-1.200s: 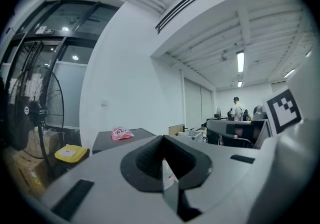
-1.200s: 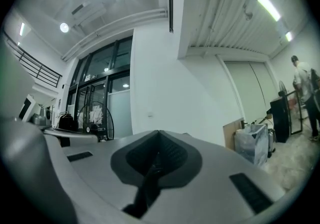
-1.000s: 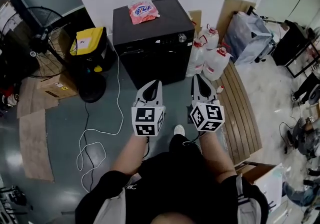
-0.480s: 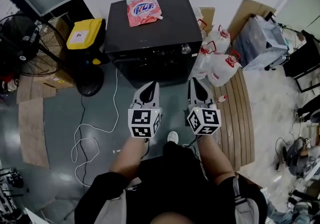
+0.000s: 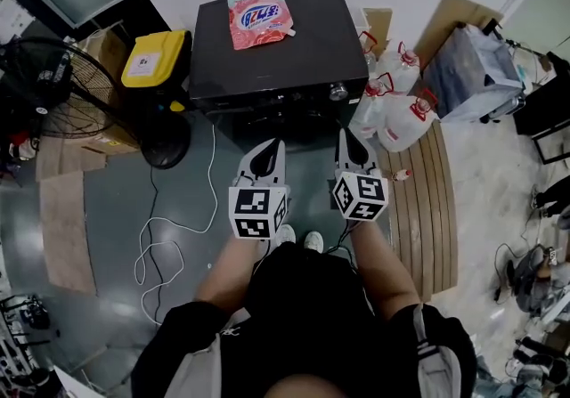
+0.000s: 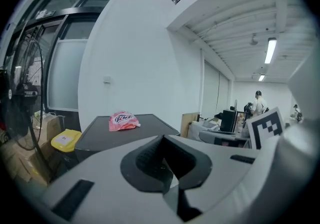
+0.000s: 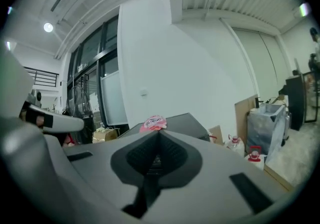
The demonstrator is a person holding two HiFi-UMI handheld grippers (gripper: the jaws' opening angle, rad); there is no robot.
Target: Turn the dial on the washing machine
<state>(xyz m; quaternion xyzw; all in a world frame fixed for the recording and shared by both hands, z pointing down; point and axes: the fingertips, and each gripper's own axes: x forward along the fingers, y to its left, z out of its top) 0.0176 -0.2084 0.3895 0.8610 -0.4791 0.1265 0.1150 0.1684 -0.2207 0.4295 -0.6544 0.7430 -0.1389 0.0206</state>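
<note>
A black washing machine (image 5: 267, 53) stands against the white wall, with a silver dial (image 5: 337, 92) at the right end of its front panel. A pink detergent bag (image 5: 259, 17) lies on its lid. Both grippers hang side by side in front of the machine, short of its panel. My left gripper (image 5: 274, 148) is shut and empty, its tip pointing at the machine's front. My right gripper (image 5: 346, 135) is also shut and empty, just below and in line with the dial. In the left gripper view the machine's top (image 6: 127, 130) and the bag (image 6: 123, 120) show beyond the closed jaws.
A yellow bin (image 5: 156, 58) and a floor fan (image 5: 49, 85) stand left of the machine. A white cable (image 5: 169, 236) trails over the floor on the left. Several water jugs (image 5: 392, 116) and a slatted wooden bench (image 5: 432, 209) are on the right.
The person has stepped closer to the washing machine, which now sits nearer the grippers. Both grippers stayed shut and side by side.
</note>
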